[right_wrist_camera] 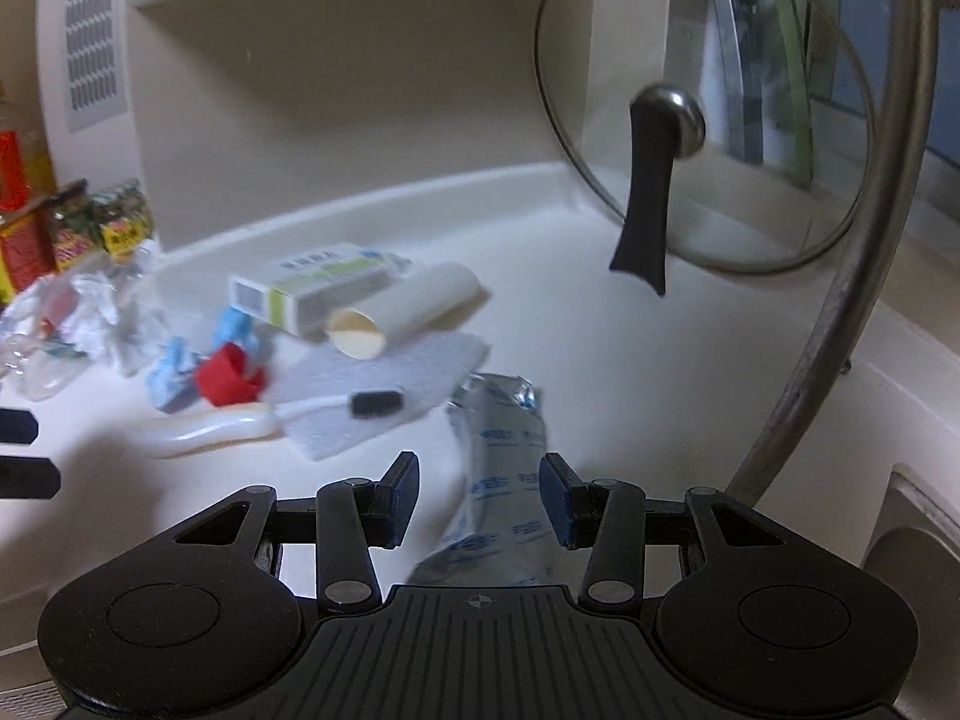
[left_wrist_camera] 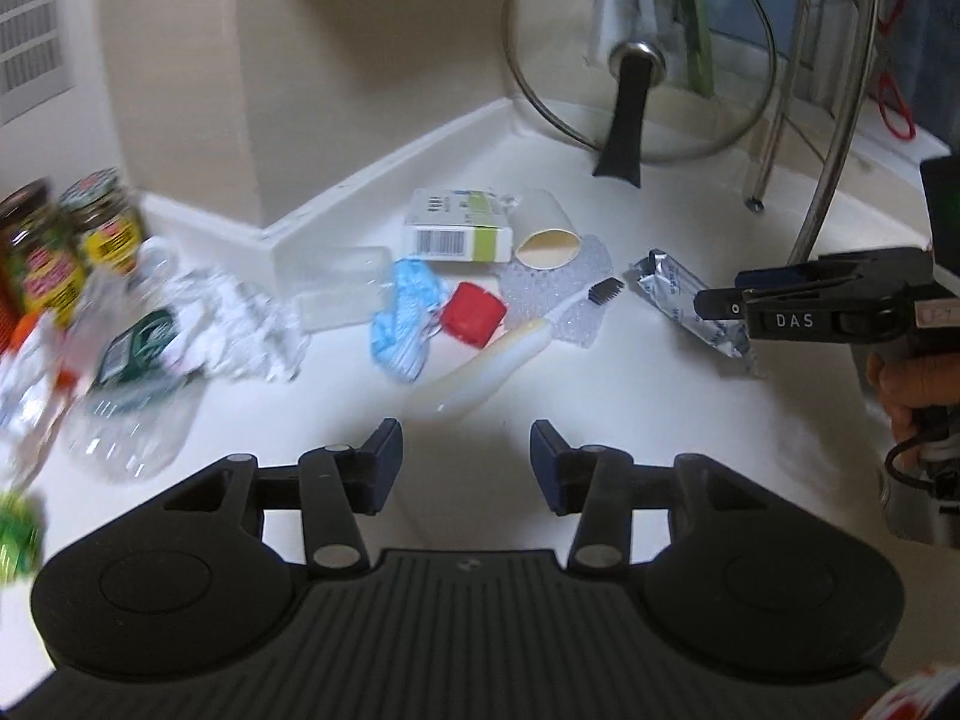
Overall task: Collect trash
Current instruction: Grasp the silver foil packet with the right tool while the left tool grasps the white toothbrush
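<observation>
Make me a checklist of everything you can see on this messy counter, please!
Surface: white counter, littered.
Job's things: silver foil pouch between the right gripper's open jaws; white toothbrush with black bristles; red plastic cap; cardboard tube; white-and-green carton; blue face mask; crushed clear bottle.
Clutter: labelled jars.
Grippers: left gripper open, empty.
Cables: black cord by the hand.
Surroundings: glass pot lid, metal rack.

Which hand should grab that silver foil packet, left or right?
Right. The right tongs stand open with the silver foil packet already between them, while the left tongs are nearer the toothbrush.
</observation>
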`<state>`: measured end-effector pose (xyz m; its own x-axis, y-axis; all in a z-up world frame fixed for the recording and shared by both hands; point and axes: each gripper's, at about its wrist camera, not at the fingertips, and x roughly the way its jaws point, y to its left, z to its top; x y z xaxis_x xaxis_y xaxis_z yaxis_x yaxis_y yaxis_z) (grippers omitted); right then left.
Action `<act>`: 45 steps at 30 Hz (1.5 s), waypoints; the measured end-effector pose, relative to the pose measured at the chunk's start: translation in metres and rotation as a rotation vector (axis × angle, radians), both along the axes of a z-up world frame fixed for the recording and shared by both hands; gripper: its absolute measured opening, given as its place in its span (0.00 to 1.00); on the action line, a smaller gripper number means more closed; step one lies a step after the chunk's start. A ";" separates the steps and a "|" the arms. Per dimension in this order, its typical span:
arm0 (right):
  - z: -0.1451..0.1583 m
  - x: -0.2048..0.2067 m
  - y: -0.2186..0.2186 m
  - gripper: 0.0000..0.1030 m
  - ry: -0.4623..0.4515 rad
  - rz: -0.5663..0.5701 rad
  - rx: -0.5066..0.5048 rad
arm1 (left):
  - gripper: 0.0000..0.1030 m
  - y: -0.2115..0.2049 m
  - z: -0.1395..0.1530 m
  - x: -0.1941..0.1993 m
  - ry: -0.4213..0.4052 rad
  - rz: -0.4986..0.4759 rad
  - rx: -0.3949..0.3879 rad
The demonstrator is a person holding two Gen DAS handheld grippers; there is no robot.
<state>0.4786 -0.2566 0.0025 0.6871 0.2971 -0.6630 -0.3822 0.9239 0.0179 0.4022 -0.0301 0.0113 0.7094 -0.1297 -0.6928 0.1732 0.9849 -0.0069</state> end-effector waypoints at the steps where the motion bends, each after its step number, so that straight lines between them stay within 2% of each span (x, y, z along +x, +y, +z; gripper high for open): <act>1: -0.003 0.004 -0.002 0.44 0.009 0.000 0.002 | 0.41 -0.003 -0.002 0.007 0.003 -0.020 0.014; 8: -0.013 0.016 -0.016 0.44 0.044 0.000 0.023 | 0.41 -0.025 -0.017 0.052 0.042 -0.165 0.117; 12: -0.016 0.018 -0.022 0.44 0.061 0.011 0.048 | 0.41 -0.029 -0.024 0.072 0.050 -0.184 0.149; 15: -0.017 0.020 -0.023 0.43 0.067 0.019 0.050 | 0.41 -0.030 -0.031 0.083 0.095 -0.205 0.167; 18: -0.017 0.021 -0.023 0.43 0.071 0.023 0.056 | 0.29 -0.030 -0.035 0.089 0.122 -0.211 0.178; 20: -0.018 0.022 -0.023 0.42 0.074 0.020 0.060 | 0.28 -0.030 -0.035 0.089 0.126 -0.209 0.174; 21: -0.018 0.021 -0.023 0.34 0.076 0.019 0.060 | 0.27 -0.030 -0.035 0.088 0.129 -0.209 0.171; 22: -0.018 0.021 -0.023 0.30 0.079 0.020 0.061 | 0.27 -0.031 -0.034 0.086 0.135 -0.206 0.169; 27: -0.017 0.013 -0.025 0.27 0.078 0.009 0.066 | 0.24 -0.037 -0.029 0.064 0.173 -0.180 0.135; 33: -0.015 -0.006 -0.029 0.25 0.097 0.013 0.093 | 0.25 -0.050 -0.027 0.040 0.177 -0.192 0.086; 40: -0.014 -0.020 -0.030 0.25 0.105 0.007 0.108 | 0.25 -0.052 -0.029 0.058 0.108 -0.140 0.078; 45: -0.014 -0.022 -0.033 0.25 0.108 -0.003 0.119 | 0.25 -0.063 -0.032 0.066 0.103 -0.166 0.078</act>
